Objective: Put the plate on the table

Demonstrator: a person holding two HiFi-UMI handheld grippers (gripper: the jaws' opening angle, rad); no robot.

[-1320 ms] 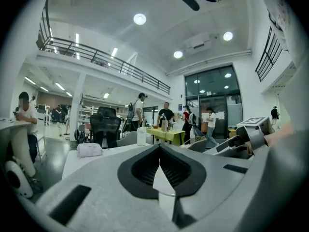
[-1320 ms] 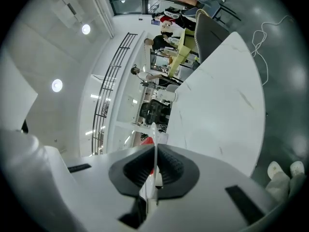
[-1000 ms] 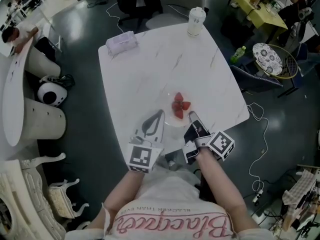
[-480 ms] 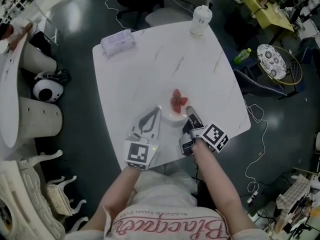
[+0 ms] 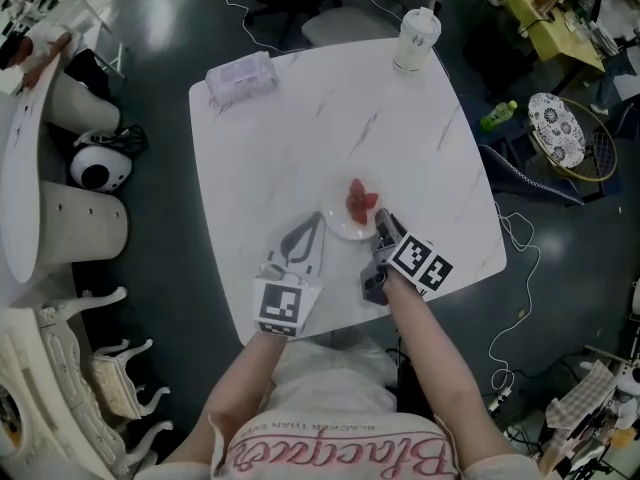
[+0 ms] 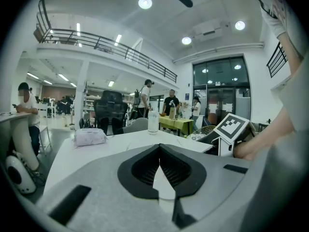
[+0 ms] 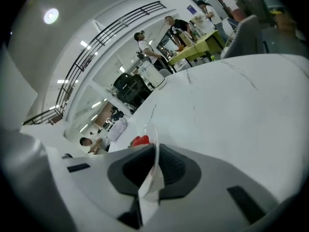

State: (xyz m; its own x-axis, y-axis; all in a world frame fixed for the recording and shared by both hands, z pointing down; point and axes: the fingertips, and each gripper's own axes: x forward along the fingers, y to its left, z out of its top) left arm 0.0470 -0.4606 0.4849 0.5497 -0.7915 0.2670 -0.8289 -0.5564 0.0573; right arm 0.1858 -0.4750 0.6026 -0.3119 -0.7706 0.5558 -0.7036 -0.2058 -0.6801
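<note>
A white marble table (image 5: 300, 138) stands on a dark floor, with a cup (image 5: 416, 40) at its far right corner. The right gripper (image 5: 382, 220) clamps the near rim of the clear plate (image 5: 340, 228), whose faint outline rests on the table. The left gripper (image 5: 319, 220) is closed and empty.

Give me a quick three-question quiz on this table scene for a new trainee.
1. True or false: the left tool grips the plate.
2. What lies on the plate? A: red fruit. B: bread. C: a spoon.
3. Fill in: the cup stands at the table's far ___ corner.

Key: 1 false, the right tool grips its rim; 2 A; 3 right.
</note>
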